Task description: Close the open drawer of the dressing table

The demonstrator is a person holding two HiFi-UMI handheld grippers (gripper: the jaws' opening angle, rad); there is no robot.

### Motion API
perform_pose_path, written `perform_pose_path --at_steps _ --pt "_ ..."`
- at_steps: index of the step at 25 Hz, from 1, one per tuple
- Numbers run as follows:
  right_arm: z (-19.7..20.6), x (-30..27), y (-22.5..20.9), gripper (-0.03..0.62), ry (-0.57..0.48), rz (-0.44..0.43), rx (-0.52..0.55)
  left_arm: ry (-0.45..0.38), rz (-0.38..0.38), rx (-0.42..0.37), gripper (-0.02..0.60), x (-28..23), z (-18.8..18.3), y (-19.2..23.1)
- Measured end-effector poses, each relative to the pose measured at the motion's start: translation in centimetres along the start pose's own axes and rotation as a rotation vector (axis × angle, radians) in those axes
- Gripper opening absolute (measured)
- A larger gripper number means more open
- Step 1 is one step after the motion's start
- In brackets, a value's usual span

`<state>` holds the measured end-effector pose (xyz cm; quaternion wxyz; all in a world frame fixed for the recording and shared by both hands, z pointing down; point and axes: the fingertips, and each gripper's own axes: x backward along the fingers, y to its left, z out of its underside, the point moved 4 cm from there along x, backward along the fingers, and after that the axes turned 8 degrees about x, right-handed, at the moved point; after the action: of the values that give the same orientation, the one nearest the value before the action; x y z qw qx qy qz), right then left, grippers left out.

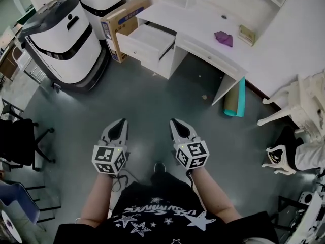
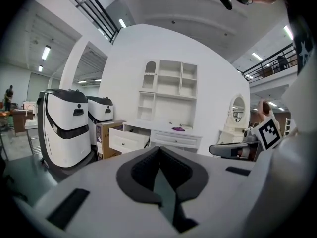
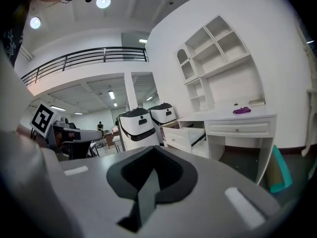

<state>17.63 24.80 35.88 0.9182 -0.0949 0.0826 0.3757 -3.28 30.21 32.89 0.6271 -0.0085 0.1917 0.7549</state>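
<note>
The white dressing table (image 1: 203,24) stands at the far side of the grey floor. Its left drawer (image 1: 144,42) is pulled out and looks empty; it also shows as the drawer (image 2: 128,139) in the left gripper view and the drawer (image 3: 184,137) in the right gripper view. My left gripper (image 1: 121,122) and right gripper (image 1: 175,122) are side by side low in front of me, well short of the table. Both point toward it. The left gripper (image 2: 159,150) is shut and empty, and so is the right gripper (image 3: 154,148).
Two large white machines (image 1: 63,39) and a cardboard box (image 1: 124,22) stand left of the drawer. A purple cloth (image 1: 223,37) and a small box (image 1: 247,33) lie on the tabletop. A teal roll (image 1: 236,98) leans by the table leg. A white chair (image 1: 299,103) is at the right.
</note>
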Motion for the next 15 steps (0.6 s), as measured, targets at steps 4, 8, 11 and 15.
perform_pose_path --at_steps 4,8,11,15 --pt "-1.0 -1.4 -2.3 0.003 -0.008 0.0 -0.065 -0.014 -0.024 0.03 0.01 -2.8 -1.0 -0.2" --pt "-2.7 -2.2 -3.3 0.003 -0.04 -0.015 -0.055 -0.027 -0.033 0.028 0.01 -4.8 -2.5 -0.5" --pt "-2.7 -2.4 -4.2 0.003 -0.032 -0.013 -0.04 -0.037 -0.033 0.017 0.01 -5.6 -3.2 -0.5" --pt "-2.3 -3.3 -5.3 0.003 -0.013 -0.001 -0.045 -0.038 -0.042 0.013 0.011 -7.0 -3.8 0.5"
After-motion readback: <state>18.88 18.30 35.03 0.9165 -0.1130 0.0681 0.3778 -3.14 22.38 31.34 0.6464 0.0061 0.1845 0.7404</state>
